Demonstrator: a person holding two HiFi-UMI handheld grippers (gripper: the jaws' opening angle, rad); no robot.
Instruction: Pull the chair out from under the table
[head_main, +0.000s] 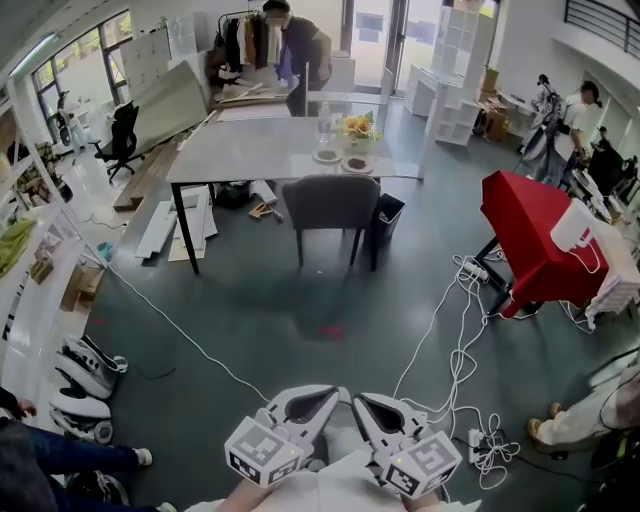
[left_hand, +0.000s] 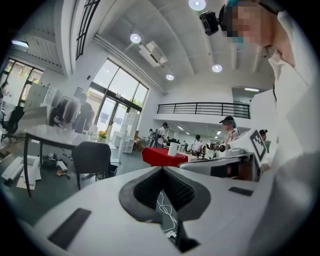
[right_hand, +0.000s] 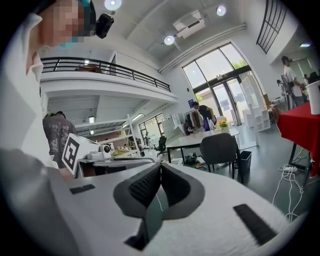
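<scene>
matt cloth-backed chair (head_main: 331, 203) (thin dark legs), smooth grey table (head_main: 250, 150).

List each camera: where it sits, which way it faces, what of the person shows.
Head view: on the person's head, looking forward and down at the grey chair by the table; left gripper and right gripper show at the bottom.
Left gripper view: on the left gripper, looking along its shut jaws; chair at left, right gripper and white top at right.
Right gripper view: on the right gripper, along its shut jaws; chair at right, left gripper at left.
Shared: all three see chair and table.
</scene>
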